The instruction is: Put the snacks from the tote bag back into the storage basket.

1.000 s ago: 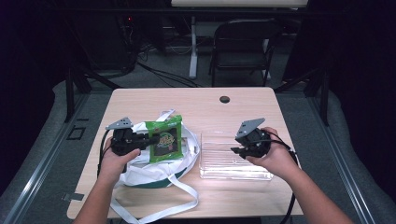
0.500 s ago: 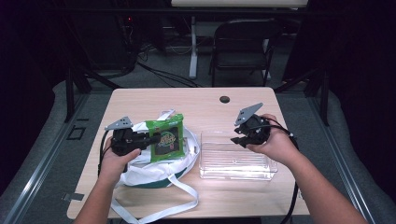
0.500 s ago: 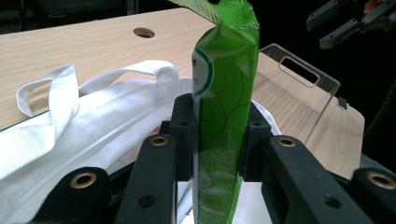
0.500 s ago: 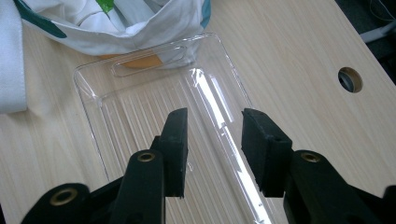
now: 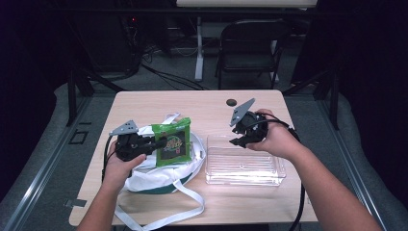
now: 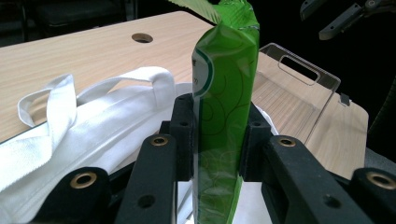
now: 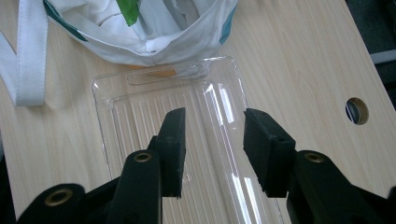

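The left gripper (image 5: 156, 143) is held over the left half of the table (image 5: 202, 103), above the white cloth bag (image 5: 163, 168). Its jaws are pinching a green snack packet (image 5: 171, 141); in the left gripper view the packet (image 6: 224, 102) stands upright between the two black pads, which press flat against both of its faces. The packet is off the table surface, over the open mouth of the bag, with its printed face turned up towards the high view. The bag lies slumped near the front left edge of the table, teal trim visible along its lower side, and one long white strap (image 5: 187, 209) trails forward to the front edge. A clear plastic tray (image 5: 243, 166) sits on the right half of the table, just beside the bag, its near end close to the front edge; it holds nothing. The right gripper (image 5: 239, 140) hovers over the far left corner of the tray, clear of it. In the right gripper view its jaws are spread apart with nothing between them, and the ribbed floor of the tray (image 7: 140, 107) shows below, with the bag's rim (image 7: 154, 42) beyond its handle end. A round cable hole (image 5: 232, 102) lies near the far edge of the table. A folding chair (image 5: 250, 48) stands on the floor beyond the far edge.
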